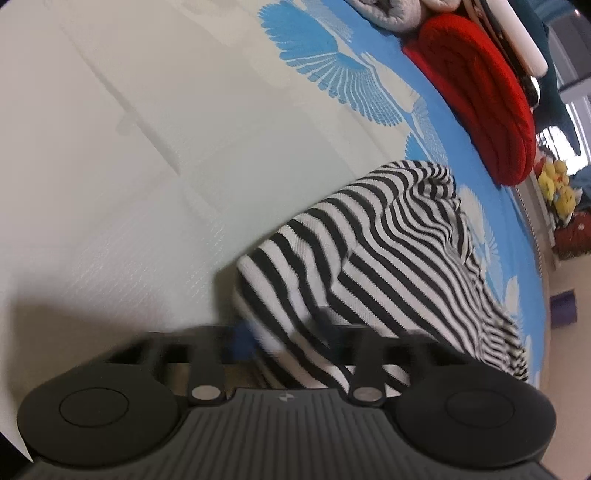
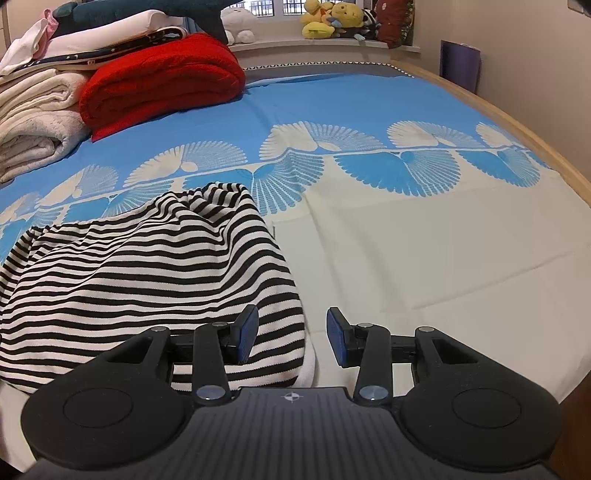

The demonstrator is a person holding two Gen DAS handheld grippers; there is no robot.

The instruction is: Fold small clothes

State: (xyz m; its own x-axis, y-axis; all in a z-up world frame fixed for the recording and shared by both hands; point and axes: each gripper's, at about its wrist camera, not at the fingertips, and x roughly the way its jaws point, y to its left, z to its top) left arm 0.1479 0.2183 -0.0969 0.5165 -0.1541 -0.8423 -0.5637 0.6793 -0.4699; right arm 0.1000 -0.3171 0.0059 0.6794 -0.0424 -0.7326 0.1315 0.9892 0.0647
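A black-and-white striped knit garment (image 2: 147,280) lies crumpled on the bed, its ribbed jersey humped into soft folds, with one rounded fold rising at its far end. It rests mostly on the cream part of the bedsheet (image 2: 424,258), its far edge reaching the band of fan-shaped shell motifs where the cotton turns bright blue.

The right tongs (image 2: 291,339) stand released, blue-padded fingers apart, the left pad over the garment's near hem and the other over bare cream sheet. The left tongs (image 1: 284,339) are blurred and striped cloth runs down between the black arms; whether they clench it cannot be told.

Beyond the garment, a thick red fleece blanket (image 2: 162,77) lies folded in a rounded roll beside stacked cream towels (image 2: 33,122). Yellow plush toys (image 2: 332,18) sit on the windowsill behind.
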